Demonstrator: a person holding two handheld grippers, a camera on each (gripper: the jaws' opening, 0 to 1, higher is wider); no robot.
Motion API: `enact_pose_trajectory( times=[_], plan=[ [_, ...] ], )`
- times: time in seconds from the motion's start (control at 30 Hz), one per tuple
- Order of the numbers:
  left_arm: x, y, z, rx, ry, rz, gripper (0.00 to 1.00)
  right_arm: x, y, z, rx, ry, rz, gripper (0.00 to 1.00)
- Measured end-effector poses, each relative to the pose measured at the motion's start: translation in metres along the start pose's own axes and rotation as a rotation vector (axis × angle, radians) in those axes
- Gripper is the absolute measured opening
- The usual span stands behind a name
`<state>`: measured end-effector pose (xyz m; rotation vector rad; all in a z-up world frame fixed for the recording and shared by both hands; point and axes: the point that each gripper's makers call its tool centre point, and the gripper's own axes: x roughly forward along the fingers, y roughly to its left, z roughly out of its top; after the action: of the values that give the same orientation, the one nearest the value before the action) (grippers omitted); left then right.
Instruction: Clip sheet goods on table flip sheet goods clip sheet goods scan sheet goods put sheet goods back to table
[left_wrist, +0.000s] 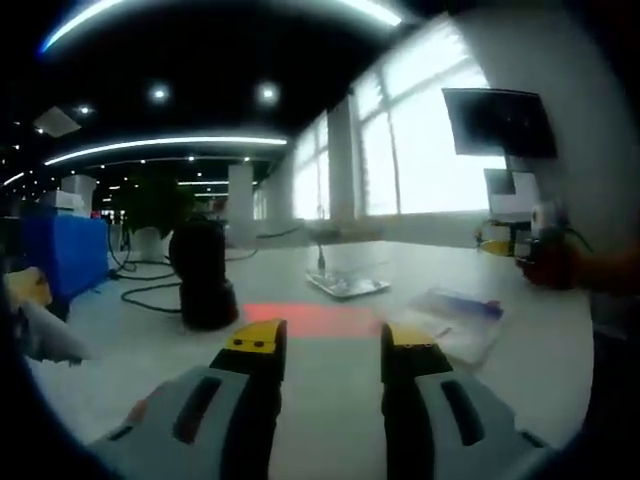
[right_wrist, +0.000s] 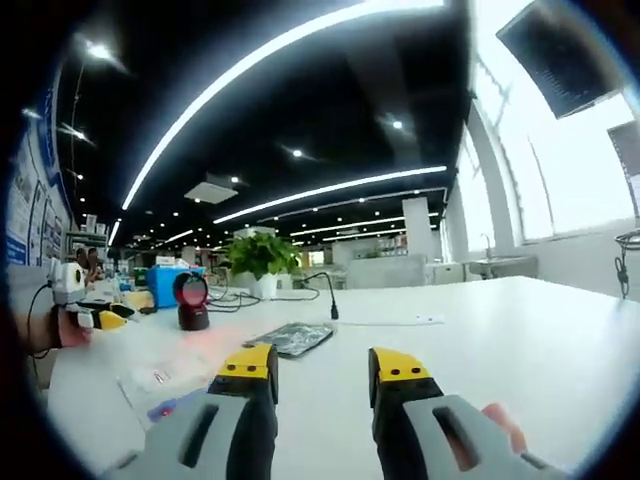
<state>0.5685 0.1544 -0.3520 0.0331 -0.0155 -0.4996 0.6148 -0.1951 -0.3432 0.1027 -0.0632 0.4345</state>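
Observation:
A clear flat packet with a blue strip (left_wrist: 455, 320) lies on the white table (left_wrist: 540, 350), just right of my left gripper (left_wrist: 333, 340), which stands open and holds nothing. A silvery packet (left_wrist: 347, 284) lies farther out. The black scanner (left_wrist: 205, 275) stands to the left and throws a red patch (left_wrist: 310, 318) on the table. In the right gripper view, my right gripper (right_wrist: 322, 368) is open and holds nothing; the silvery packet (right_wrist: 292, 338) lies ahead of it, the clear packet (right_wrist: 160, 385) to its left, and the scanner (right_wrist: 191, 300) beyond.
Black cables (left_wrist: 150, 290) trail behind the scanner. A blue box (left_wrist: 65, 250) stands at the left. The other gripper, in a hand (left_wrist: 545, 255), shows at the right edge. A potted plant (right_wrist: 262, 255) and a blue box (right_wrist: 165, 285) stand at the table's far end.

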Motion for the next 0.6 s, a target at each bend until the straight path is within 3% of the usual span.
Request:
enact_pose_trajectory(
  times=[0.43, 0.6],
  plan=[
    [0.000, 0.001, -0.002, 0.015, 0.008, 0.011, 0.33, 0.000, 0.015, -0.003, -0.134, 0.013, 0.003, 0.31],
    [0.000, 0.000, -0.002, 0.022, 0.011, 0.005, 0.33, -0.003, 0.020, 0.001, -0.128, 0.004, 0.011, 0.26]
  ],
)
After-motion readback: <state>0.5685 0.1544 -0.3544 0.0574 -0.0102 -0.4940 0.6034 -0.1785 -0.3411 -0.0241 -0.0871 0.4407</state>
